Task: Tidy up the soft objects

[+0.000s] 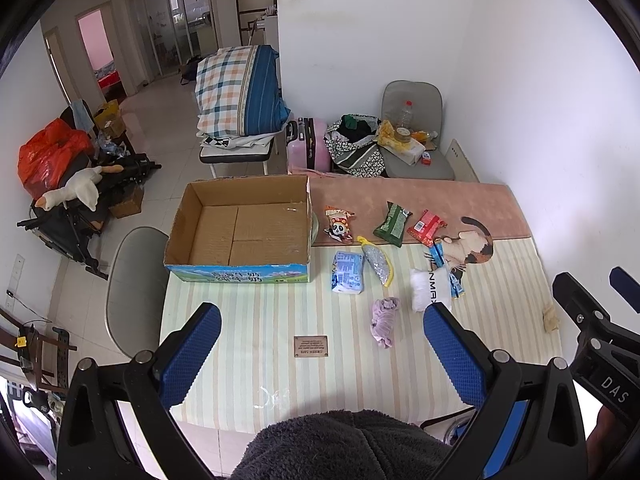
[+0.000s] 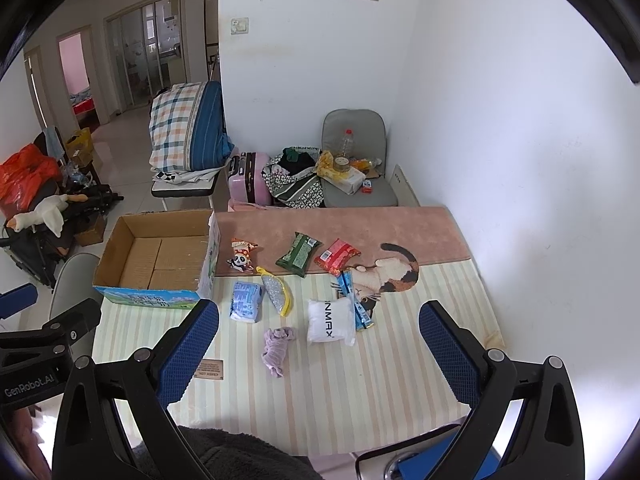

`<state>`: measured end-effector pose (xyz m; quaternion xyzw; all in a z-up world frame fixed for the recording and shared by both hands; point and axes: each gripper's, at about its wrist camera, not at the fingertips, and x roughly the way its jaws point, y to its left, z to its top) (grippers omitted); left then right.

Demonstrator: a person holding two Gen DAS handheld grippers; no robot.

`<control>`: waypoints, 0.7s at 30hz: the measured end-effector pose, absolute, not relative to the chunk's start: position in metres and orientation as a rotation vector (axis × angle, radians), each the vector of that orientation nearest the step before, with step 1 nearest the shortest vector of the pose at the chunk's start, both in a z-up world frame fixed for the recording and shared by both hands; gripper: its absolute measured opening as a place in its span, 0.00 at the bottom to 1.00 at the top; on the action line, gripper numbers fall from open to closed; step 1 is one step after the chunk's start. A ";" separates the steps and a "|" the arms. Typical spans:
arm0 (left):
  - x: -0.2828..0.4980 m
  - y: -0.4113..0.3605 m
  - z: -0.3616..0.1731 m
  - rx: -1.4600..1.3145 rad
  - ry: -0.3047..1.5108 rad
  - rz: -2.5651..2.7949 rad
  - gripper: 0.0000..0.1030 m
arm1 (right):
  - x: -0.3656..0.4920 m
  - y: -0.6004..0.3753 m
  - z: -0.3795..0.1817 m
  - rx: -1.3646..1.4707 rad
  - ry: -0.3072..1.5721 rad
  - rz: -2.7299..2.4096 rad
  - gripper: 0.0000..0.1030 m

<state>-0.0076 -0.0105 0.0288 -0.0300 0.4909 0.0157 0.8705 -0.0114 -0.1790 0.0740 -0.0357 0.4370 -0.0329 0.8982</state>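
An empty cardboard box (image 1: 240,232) (image 2: 156,256) stands at the table's far left. Soft items lie to its right: a crumpled lilac cloth (image 1: 385,320) (image 2: 277,346), a white packet (image 1: 430,290) (image 2: 330,320), a blue tissue pack (image 1: 347,272) (image 2: 245,301), a silver-yellow pouch (image 1: 377,261) (image 2: 275,290), a panda toy (image 1: 339,225) (image 2: 241,256), a green bag (image 1: 393,224) (image 2: 298,254) and a red bag (image 1: 427,227) (image 2: 337,255). My left gripper (image 1: 322,354) is open and empty above the table's near edge. My right gripper (image 2: 319,354) is open and empty, to its right.
The table has a striped and pink cloth (image 1: 256,312) with a cat print (image 2: 392,276). Blue stick packs (image 2: 354,300) lie by the white packet. A grey chair (image 1: 134,292) stands at the left. A wall (image 2: 520,160) runs along the right. Dark fleece (image 1: 344,444) is at the bottom.
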 end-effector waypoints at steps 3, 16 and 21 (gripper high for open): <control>0.018 -0.010 0.012 -0.065 1.048 0.051 1.00 | 0.004 -0.189 0.065 -0.040 0.936 -0.072 0.99; 0.184 -0.036 -0.185 -0.024 1.450 0.010 1.00 | 0.170 -0.254 -0.180 -0.035 1.405 -0.092 0.99; 0.241 -0.065 -0.266 0.008 1.618 -0.031 0.96 | 0.213 -0.266 -0.281 -0.039 1.567 -0.061 0.99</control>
